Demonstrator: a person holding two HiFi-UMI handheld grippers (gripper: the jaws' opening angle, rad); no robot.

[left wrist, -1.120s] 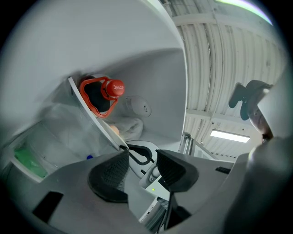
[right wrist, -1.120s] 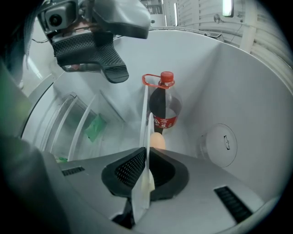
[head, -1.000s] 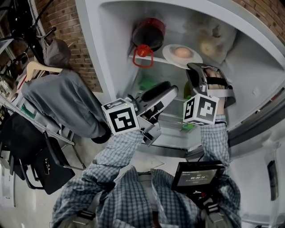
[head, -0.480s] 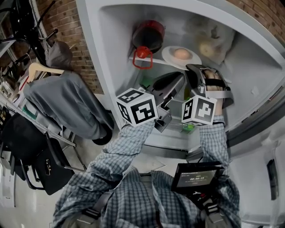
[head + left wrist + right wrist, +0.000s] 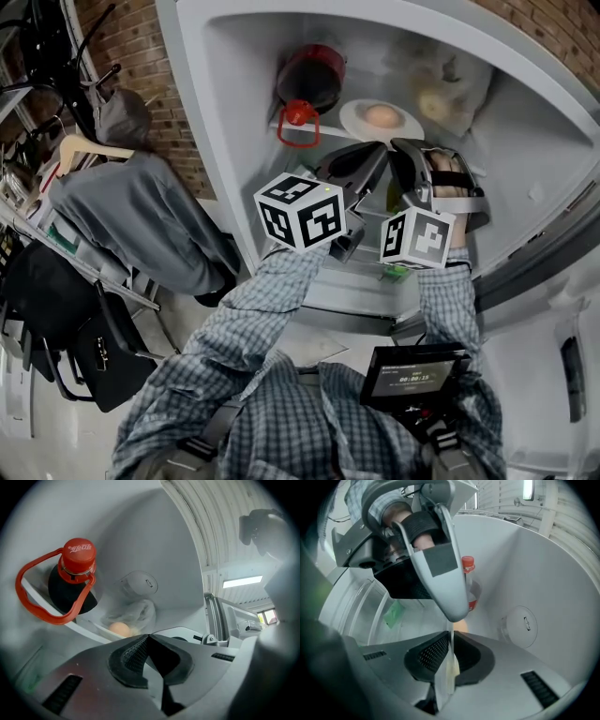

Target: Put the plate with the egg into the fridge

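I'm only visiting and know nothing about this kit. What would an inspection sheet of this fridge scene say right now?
Surface: white fridge shelf, carrying the items below.
Job's things: round white plate with a brown egg on it, resting on the shelf.
Clutter: dark bottle with red cap and red loop handle left of the plate; crumpled clear plastic bag to its right.
Grippers: right gripper shut on the plate's near rim; left gripper has just closed its jaws together, with nothing between them.
Cables: nothing seen.
Surroundings: brick wall, grey garment on a wooden hanger, black bags beside the fridge.
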